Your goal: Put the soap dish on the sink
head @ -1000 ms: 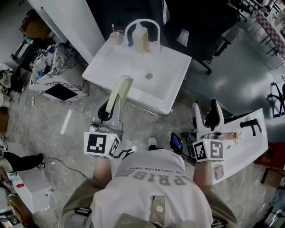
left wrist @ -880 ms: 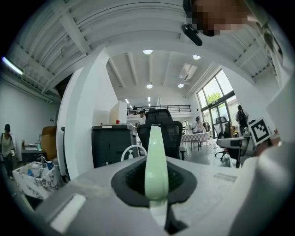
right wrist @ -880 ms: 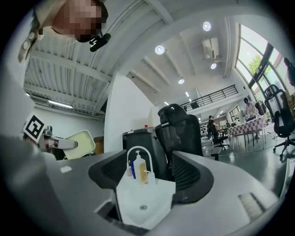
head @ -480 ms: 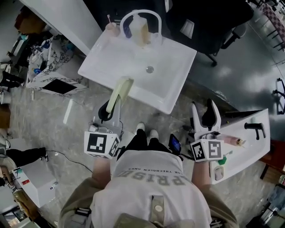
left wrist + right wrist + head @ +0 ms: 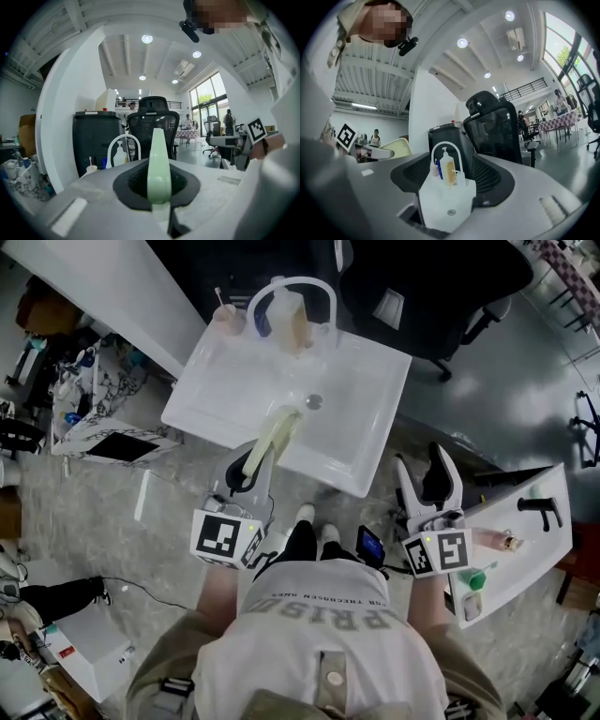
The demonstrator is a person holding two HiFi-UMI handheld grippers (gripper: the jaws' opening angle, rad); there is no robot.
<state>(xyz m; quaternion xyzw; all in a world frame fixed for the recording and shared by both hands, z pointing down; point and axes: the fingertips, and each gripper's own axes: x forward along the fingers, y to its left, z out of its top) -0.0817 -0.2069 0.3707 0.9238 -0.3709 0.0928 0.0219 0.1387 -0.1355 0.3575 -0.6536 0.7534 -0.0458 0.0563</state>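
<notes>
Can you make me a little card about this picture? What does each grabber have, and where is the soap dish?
left gripper: shut on the soap dish
right gripper: open, nothing in it
soap dish: pale green, held out in front, its far end over the front part of the sink
sink: white, drain in the middle
back of sink: soap bottle and a small cup
job done: not yet, the dish is in the jaws, not set down
</notes>
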